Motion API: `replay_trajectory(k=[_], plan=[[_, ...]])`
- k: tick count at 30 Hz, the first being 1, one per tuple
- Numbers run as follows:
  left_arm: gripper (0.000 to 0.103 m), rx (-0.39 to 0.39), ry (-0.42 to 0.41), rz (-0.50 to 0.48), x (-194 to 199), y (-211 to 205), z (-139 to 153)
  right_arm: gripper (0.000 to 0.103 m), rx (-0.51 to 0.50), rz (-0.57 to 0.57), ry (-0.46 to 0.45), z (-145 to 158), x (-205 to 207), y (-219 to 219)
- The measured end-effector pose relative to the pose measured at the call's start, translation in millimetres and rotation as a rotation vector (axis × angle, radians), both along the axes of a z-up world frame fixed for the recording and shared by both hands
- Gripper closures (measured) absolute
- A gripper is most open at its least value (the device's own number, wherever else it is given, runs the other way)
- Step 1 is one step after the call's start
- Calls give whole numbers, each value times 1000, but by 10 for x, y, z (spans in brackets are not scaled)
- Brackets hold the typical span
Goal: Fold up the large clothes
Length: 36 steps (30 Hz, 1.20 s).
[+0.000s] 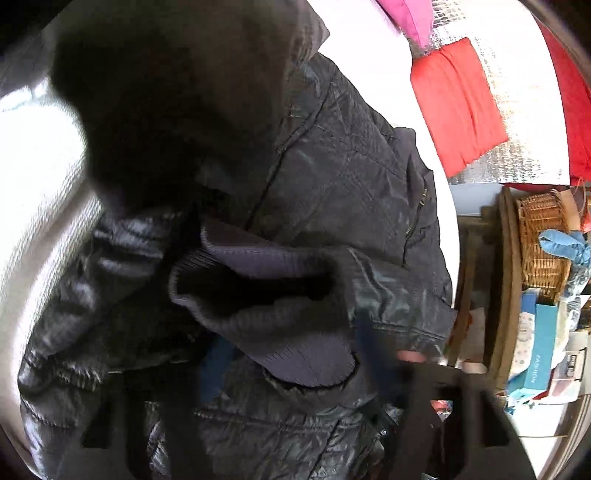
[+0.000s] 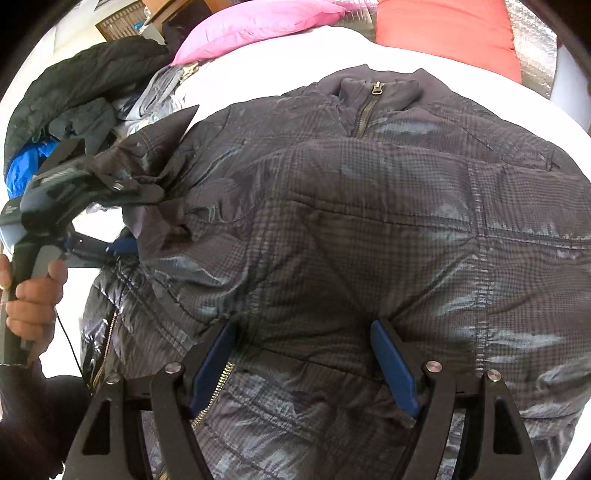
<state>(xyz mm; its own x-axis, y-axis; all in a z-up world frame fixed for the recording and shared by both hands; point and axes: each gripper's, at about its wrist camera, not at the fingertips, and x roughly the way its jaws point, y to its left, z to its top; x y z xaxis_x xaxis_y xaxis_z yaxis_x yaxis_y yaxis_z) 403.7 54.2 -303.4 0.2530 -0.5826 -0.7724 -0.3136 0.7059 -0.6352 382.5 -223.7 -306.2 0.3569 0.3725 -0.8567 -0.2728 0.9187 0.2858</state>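
Over on the left, the left gripper [image 2: 122, 218] is clamping down on a bunch of the dark quilted jacket [image 2: 369, 229] at its left shoulder, its fingers pinched tight on the fabric while the person's hand [image 2: 33, 299] is gripping the handle. From its own camera the view is smothered: dark folds and the ribbed knit cuff [image 1: 280, 295] of a sleeve are lying right up against the lens, and the blue pads [image 1: 373, 354] are only just peeking through the cloth.

Moving right, the right gripper [image 2: 303, 365] is hovering spread wide over the jacket's lower front, both blue pads [image 2: 395, 369] clear to see, the tips resting at the fabric with nothing held between them. A brass zipper [image 2: 218, 391] is running just beside the left-hand pad.

The jacket itself is lying front-up across a white bed [image 2: 258, 70], collar and zip pull [image 2: 376, 88] pointing away. Behind it a heap of other clothes [image 2: 74, 107] is sitting at the far left, then a pink pillow [image 2: 258, 26], then a red cushion [image 2: 447, 33]. Beyond the bed's edge a wicker basket [image 1: 543, 243] and boxes [image 1: 543, 347] are crowding the floor.
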Motion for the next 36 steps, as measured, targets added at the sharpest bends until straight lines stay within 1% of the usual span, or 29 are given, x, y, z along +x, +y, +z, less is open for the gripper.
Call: replay_trajectory(k=[2,3,4,6,7,8,9,10,11,13,14,15,16,18,19,20,21,22,23,24,26,28,30,32,36], plan=[[69,13,-14,-5,21,-10,7,23,15,-6,9,9,1,-19],[75,37,-24,-5,21,-20,30,24,36,-14,17,25,4,-48],[78,46,-39,-5,25,-13,47,25,62,-24,24,50,1,-90],[82,85,-114,-16,23,-50,198,25,114,-55,24,114,3,-212],[82,124,-170,-28,29,-94,315,25,141,-85,11,162,5,-306],[82,182,-240,-45,29,-160,471,25,157,-120,-9,216,4,-407],[82,221,-293,-58,34,-226,574,25,171,-164,-35,274,3,-523],[82,274,-367,-73,17,-292,712,25,195,-233,-70,334,-5,-691],[82,324,-419,-81,11,-344,798,25,216,-281,-86,362,-9,-812],[82,488,-524,-78,-6,-412,913,25,262,-382,-107,379,-17,-1058],[81,564,-540,-74,17,-425,882,25,271,-437,-119,374,-24,-1169],[79,610,-523,-82,45,-415,820,24,259,-464,-126,368,-23,-1214],[77,637,-479,-114,98,-413,698,24,242,-478,-124,341,-8,-1235],[72,637,-392,-174,170,-407,475,24,225,-473,-93,281,40,-1192],[69,652,-361,-179,185,-416,420,24,197,-469,-84,257,64,-1135],[60,660,-349,-178,182,-411,407,24,170,-464,-85,248,87,-1084],[51,655,-356,-171,157,-382,437,24,132,-453,-92,243,111,-1004],[47,649,-367,-164,139,-368,477,24,99,-442,-96,235,131,-947],[41,643,-387,-152,102,-335,535,24,72,-434,-98,233,139,-882],[37,644,-414,-135,61,-300,601,23,44,-427,-103,228,144,-836],[36,681,-458,-117,-6,-283,694,22,-22,-409,-116,207,154,-696],[36,747,-493,-105,-6,-391,752,22,-98,-397,-128,154,132,-595],[36,799,-540,-83,-25,-377,816,22,-153,-388,-133,111,122,-530],[36,808,-584,-67,-67,-422,903,22,-185,-388,-145,90,102,-507],[36,804,-705,-32,-180,-453,1080,20,-222,-387,-170,51,65,-477]])
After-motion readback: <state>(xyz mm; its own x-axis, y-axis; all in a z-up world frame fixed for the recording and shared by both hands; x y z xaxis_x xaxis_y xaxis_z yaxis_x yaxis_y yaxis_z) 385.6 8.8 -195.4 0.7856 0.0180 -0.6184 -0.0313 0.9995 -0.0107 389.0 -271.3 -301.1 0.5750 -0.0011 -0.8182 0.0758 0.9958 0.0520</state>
